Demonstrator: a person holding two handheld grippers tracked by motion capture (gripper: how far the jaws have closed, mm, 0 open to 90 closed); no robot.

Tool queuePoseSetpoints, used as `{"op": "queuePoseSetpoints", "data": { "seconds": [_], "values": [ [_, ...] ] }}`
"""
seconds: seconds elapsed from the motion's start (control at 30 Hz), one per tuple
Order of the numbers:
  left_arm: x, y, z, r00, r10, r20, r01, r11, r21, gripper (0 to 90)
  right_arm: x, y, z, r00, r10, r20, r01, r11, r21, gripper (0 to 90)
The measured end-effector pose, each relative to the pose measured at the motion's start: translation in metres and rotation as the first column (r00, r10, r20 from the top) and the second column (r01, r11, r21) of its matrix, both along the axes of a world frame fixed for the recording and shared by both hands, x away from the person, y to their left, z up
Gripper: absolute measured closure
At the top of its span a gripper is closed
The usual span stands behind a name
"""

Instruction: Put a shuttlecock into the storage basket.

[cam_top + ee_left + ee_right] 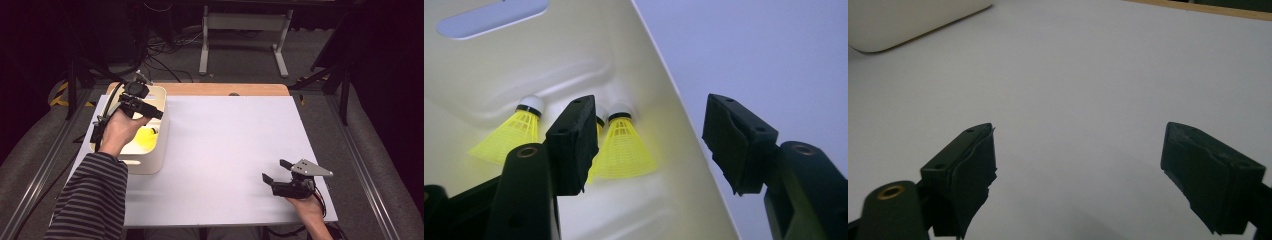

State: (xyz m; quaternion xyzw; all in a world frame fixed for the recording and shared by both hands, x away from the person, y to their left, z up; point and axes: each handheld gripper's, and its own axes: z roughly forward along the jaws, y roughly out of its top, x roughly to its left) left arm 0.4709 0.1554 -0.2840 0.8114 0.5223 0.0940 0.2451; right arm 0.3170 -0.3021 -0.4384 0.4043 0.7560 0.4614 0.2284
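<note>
Three yellow shuttlecocks [624,147] lie on the floor of the cream bin [574,55], which stands at the left side of the surface [235,150]. In the left gripper view two lie side by side, one half hidden behind a jaw, and a third [509,135] a little apart. All three lie on their sides, white cork ends pointing away from the camera, skirts flaring toward it.

The left gripper [150,111] hovers over the bin's right wall, its jaws standing wide with nothing between them. One jaw hangs inside the bin, the other outside, so the wall runs up between them. The shuttlecocks lie below and ahead of the inside jaw; reaching one probably calls for shifting both jaws inside the wall.

The right gripper [276,171] rests near the surface's near right corner, spread wide and empty, well apart from the bin.
</note>
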Motion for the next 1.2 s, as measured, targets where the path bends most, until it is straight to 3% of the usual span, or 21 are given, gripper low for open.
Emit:
{"op": "queuePoseSetpoints", "data": {
  "seconds": [0.37,0.47,0.97,1.2],
  "values": [
    [-0.001,-0.013,0.003,0.9996,-0.026,0.01,0.026,0.9996,-0.011,39.5,0.0,0.0,0.0,1.0,0.002,-0.002,-0.002,1.0,0.001,14.8],
    [-0.002,-0.017,0.003,0.9996,-0.027,0.011,0.027,0.9996,0.014,39.5,0.0,0.0,0.0,1.0,0.002,-0.002,-0.002,1.0,0.0,14.8],
    [-0.007,-0.035,0.005,0.9969,-0.077,0.015,0.077,0.9969,-0.017,39.7,-0.001,0.0,0.0,1.0,0.006,0.0,-0.006,1.0,0.003,14.7],
    [-0.01,-0.043,0.004,0.995,-0.098,0.02,0.098,0.9951,-0.012,39.7,-0.001,0.0,0.0,1.0,0.005,0.0,-0.005,1.0,0.004,14.7]
  ]
}}
